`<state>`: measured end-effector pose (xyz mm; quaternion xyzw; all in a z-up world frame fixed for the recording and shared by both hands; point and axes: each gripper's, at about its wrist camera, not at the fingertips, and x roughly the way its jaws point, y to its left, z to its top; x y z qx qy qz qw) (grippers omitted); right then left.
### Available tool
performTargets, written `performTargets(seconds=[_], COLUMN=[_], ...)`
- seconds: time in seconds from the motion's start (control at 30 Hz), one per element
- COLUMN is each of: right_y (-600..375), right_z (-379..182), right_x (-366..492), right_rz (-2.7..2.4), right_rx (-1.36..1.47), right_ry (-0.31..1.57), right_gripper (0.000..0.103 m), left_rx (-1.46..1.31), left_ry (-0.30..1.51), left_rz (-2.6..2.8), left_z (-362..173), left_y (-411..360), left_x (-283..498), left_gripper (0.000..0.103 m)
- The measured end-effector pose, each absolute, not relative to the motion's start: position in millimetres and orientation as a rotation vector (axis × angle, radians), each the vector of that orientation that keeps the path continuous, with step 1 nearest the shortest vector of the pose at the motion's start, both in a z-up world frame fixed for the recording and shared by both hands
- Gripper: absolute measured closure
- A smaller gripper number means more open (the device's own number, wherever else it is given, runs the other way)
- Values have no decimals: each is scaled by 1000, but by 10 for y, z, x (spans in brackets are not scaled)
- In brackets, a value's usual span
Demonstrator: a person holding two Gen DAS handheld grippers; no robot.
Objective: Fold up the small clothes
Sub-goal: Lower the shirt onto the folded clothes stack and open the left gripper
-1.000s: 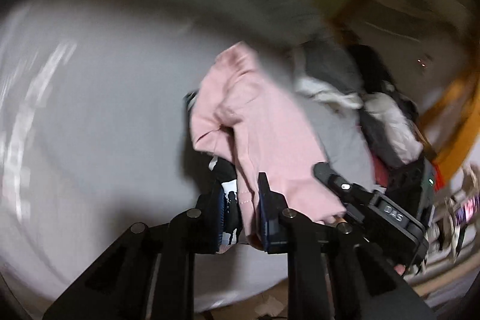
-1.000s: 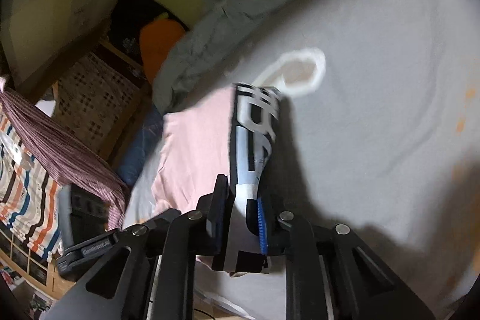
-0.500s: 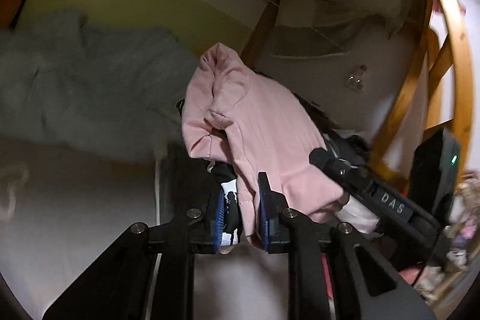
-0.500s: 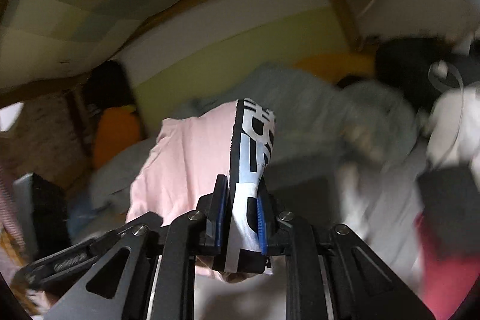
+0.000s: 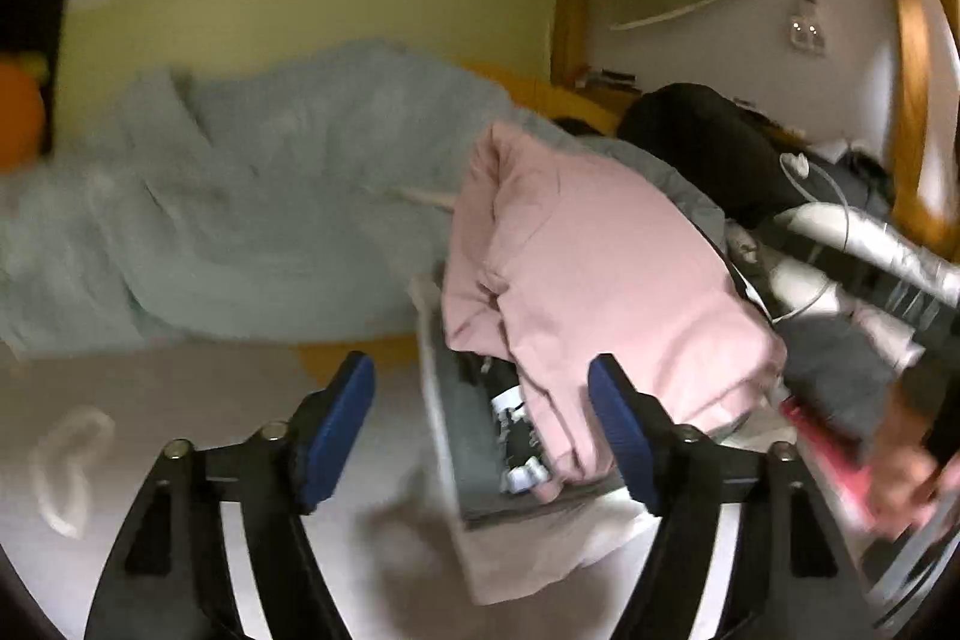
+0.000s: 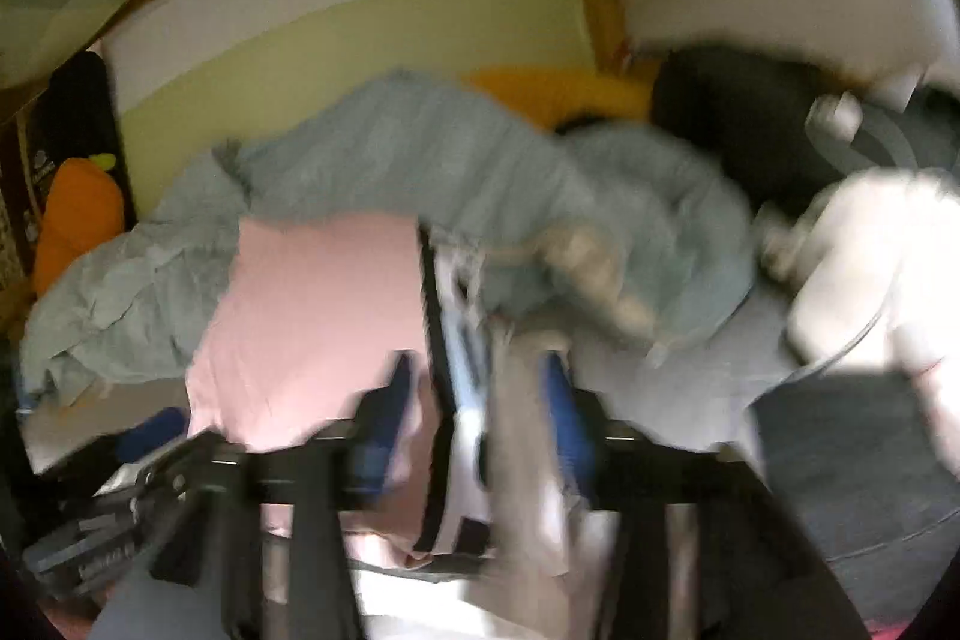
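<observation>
**Both grippers opening over the pile of folded clothes**

The left gripper (image 5: pixel 480 424) stands wide and its fingers (image 5: pixel 339 424) are opening. The pink garment (image 5: pixel 600 292) lies between them, but the blue pads do not press on it; there is a clear gap on each side. The garment is folded, with a black and white printed part (image 5: pixel 510 424) showing at its lower edge. It rests on a small stack of folded clothes (image 5: pixel 474 454) that lies on the bed (image 5: pixel 180 460), which has a light sheet. Behind it a grey-blue blanket (image 5: pixel 270 196) is bunched along the yellow-green wall (image 5: pixel 300 10).

In the right wrist view the picture is blurred. The right gripper (image 6: pixel 480 418) is also opening, and the same garment (image 6: pixel 312 328) with its dark and light blue edge (image 6: pixel 456 340) is between the fingers (image 6: pixel 384 418). I cannot tell if a pad touches the cloth there. An orange plush toy (image 6: pixel 78 220) sits at the left, beside the blanket.
</observation>
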<state>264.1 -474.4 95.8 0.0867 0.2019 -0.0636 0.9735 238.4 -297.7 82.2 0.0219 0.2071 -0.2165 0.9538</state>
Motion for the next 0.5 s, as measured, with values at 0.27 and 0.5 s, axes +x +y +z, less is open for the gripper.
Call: performTargets(seconds=[0.27, 0.5], right_y=[-4532, -4297], right_z=[1195, 1350], right_x=[2096, 1725], right_rz=[-142, -116], right_rx=[86, 83], right_ry=[301, 271], right_gripper=[15, 13], left_rx=[55, -23], left_ry=[116, 47], left_rz=[-308, -307], left_z=[1083, 1192], left_y=[-2667, -2427], left_x=[1797, 1549], left_gripper=[0, 0])
